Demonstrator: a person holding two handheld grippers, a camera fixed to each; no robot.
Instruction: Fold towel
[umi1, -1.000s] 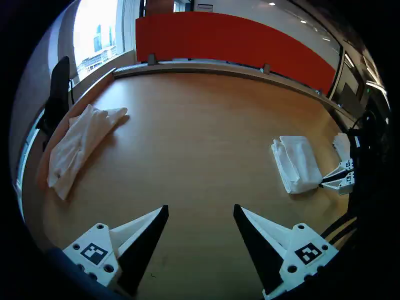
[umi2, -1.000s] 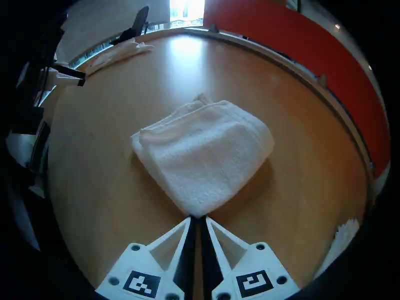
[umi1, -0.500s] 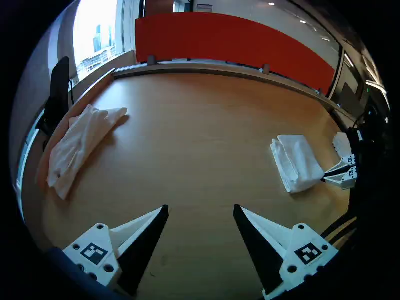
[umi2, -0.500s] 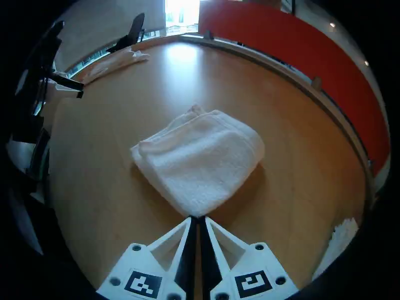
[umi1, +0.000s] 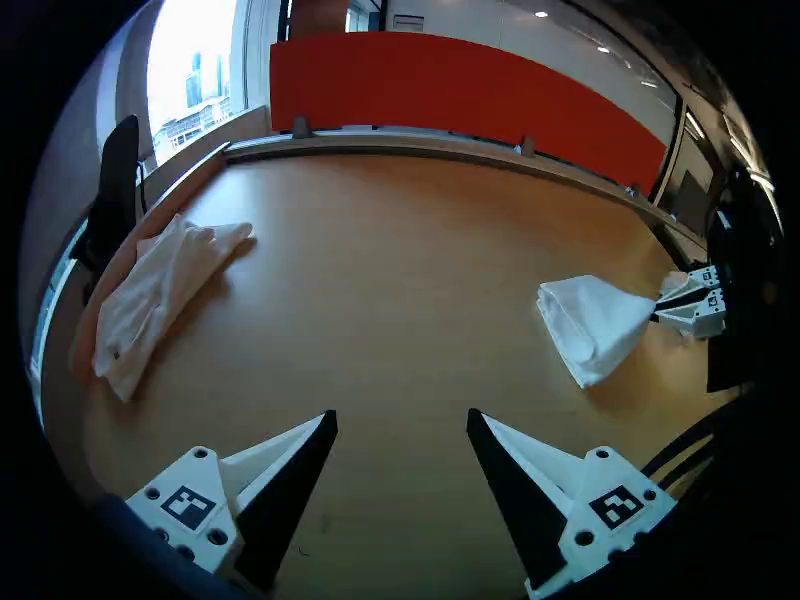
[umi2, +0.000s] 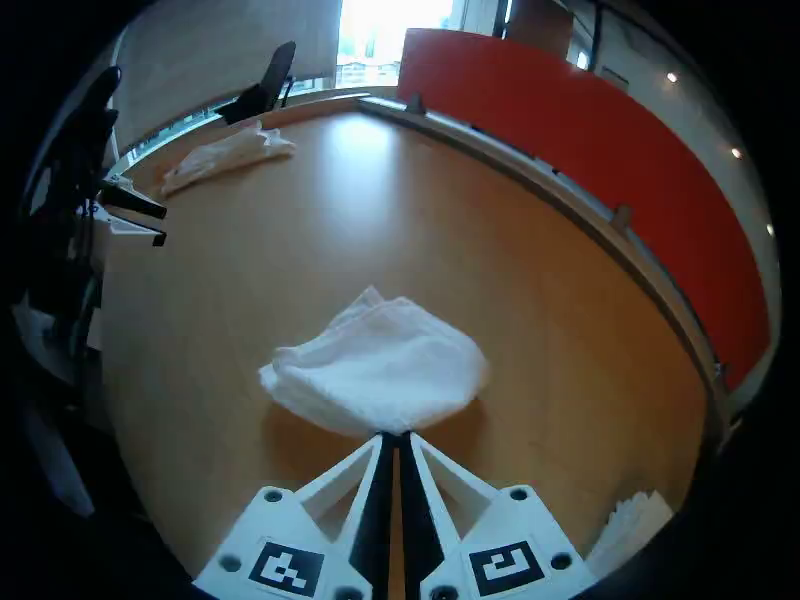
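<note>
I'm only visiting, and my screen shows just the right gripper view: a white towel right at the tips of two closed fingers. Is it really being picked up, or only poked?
Observer: Picked up by one corner. In the left gripper view, seen from the side, the right gripper pinches a corner of the folded towel and holds it above the table. The towel's other end looks to rest on the wood.
Operator: Is the other gripper helping?
Observer: No. The left gripper is open over bare table, holds nothing, and is well apart from that towel.
</note>
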